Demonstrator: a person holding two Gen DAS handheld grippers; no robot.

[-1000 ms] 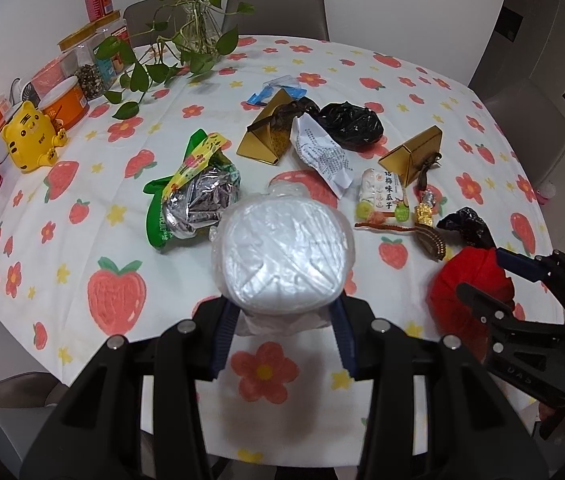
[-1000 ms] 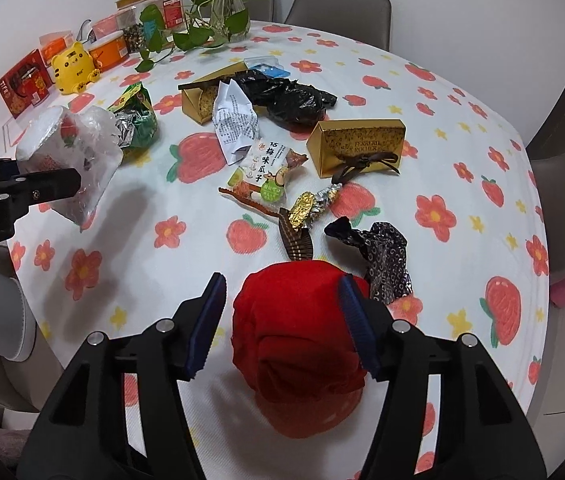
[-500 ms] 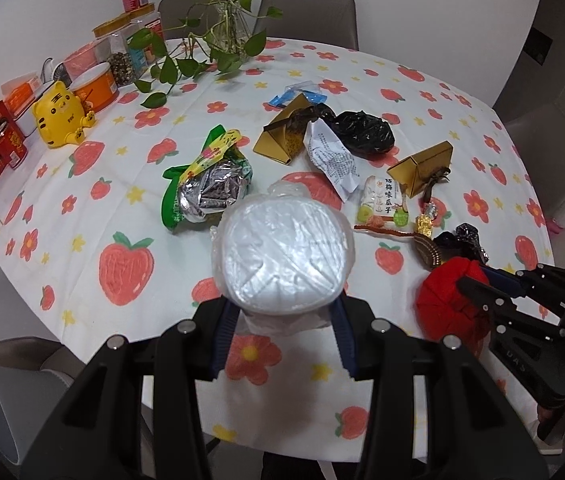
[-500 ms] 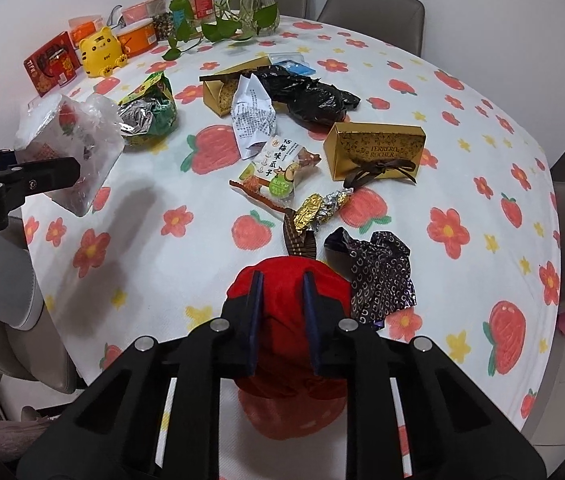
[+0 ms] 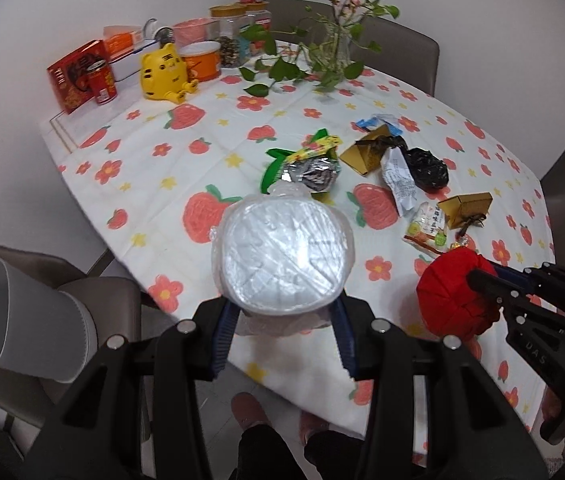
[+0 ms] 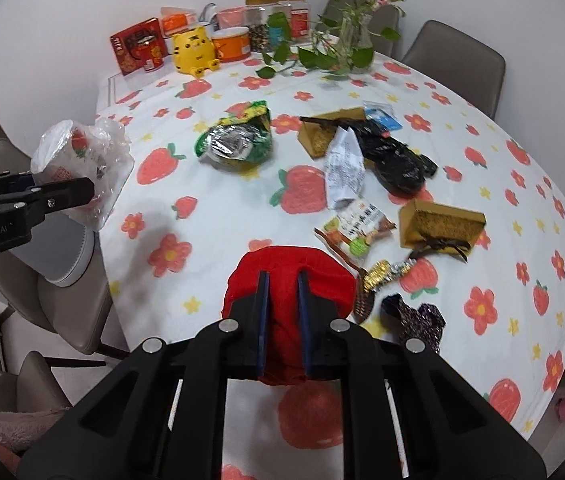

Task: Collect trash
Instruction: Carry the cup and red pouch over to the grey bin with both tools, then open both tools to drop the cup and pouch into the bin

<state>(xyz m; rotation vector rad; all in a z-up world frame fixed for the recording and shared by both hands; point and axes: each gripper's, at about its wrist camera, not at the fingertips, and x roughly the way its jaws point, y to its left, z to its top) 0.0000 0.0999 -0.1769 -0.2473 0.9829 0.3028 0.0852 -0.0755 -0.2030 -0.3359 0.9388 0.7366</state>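
Observation:
My left gripper point(image 5: 282, 312) is shut on a clear plastic cup wrapped in film point(image 5: 282, 256) and holds it in the air past the table's near-left edge; it also shows in the right wrist view point(image 6: 82, 168). My right gripper point(image 6: 282, 300) is shut on a red crumpled bag point(image 6: 288, 280) and holds it above the tablecloth; the bag also shows in the left wrist view point(image 5: 456, 292). A white bin point(image 5: 22, 312) lies tilted on a chair at the lower left, its mouth open.
On the strawberry tablecloth point(image 6: 202, 240) lie a green foil bag point(image 6: 238, 144), gold boxes point(image 6: 438, 224), a black bag point(image 6: 398, 160), a receipt point(image 6: 344, 168), snack wrappers point(image 6: 358, 228) and a dark wrapper point(image 6: 418, 316). A vase point(image 5: 334, 52), jars and a yellow tiger point(image 5: 164, 72) stand at the back.
My right gripper closed on the red bag and lifted it. Both grippers pulled back and to the left from the table, bringing the white bin into the left wrist view.

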